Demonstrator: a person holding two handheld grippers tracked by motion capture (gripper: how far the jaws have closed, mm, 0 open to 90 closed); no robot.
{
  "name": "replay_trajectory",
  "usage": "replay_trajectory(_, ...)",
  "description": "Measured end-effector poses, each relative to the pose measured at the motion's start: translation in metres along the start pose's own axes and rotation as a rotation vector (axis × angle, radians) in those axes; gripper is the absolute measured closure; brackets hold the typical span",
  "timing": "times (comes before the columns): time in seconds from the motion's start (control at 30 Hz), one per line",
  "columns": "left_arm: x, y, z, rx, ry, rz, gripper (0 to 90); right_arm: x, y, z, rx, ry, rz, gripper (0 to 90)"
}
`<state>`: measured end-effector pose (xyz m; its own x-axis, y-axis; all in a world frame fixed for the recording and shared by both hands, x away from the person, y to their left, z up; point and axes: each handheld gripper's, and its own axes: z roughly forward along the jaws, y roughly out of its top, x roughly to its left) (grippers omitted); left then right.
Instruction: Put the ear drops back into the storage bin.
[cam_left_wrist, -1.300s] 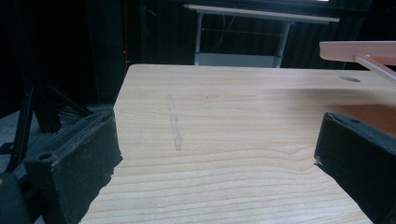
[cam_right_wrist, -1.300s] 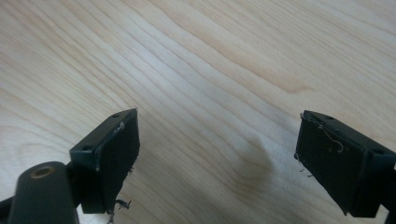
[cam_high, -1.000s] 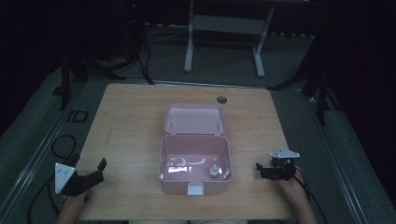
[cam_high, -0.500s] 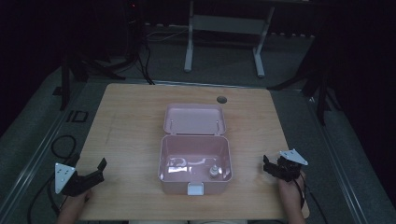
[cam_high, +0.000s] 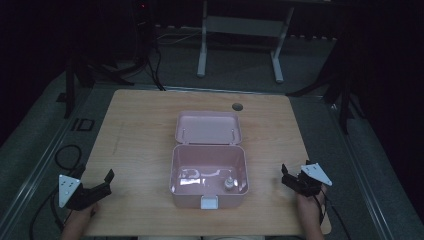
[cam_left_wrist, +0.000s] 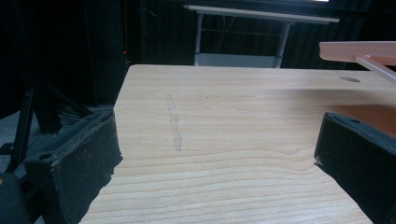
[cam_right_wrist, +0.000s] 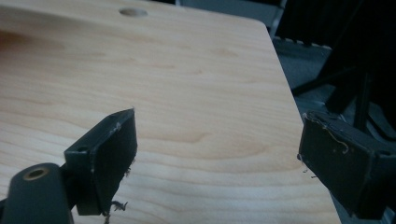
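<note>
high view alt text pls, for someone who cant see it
An open pink plastic box sits mid-table on a wooden table, lid tipped back and a small bottle-like item inside. The left gripper and right gripper, both open and empty, rest near the table's front corners, apart from the box.

Worktop: one wooden worktop (cam_high: 140, 150), with one round hole (cam_high: 237, 106) near its far edge.
Boxes: one pink box (cam_high: 209, 172), with one hinged lid (cam_high: 208, 127) and one white latch (cam_high: 210, 202) on its near wall.
Things in the box: one small bottle-like item (cam_high: 229, 183); the pale shiny stuff beside it is too blurred to count.
Grippers: two, the left gripper (cam_high: 102, 184) and the right gripper (cam_high: 289, 176), each with two black jaws.
Grey three-cornered plates: two, one on each gripper.
Hands: two.
</note>
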<state>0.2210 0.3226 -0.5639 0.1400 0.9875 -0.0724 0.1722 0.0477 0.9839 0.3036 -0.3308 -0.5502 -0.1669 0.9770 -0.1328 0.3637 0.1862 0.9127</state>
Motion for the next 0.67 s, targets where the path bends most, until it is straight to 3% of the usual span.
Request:
replay_trajectory(0.3, 0.0001, 0.0001, 0.0001, 0.001, -0.001, 0.0, 0.4, -0.0065, 0.0007, -0.0039, -0.051, -0.025, 0.072, 11.3)
replay_trajectory(0.67, 0.0003, 0.0, 0.0, 0.0, -0.001, -0.002, 0.4, -0.0045, 0.0003, -0.0004, -0.021, -0.023, 0.052, 11.3)
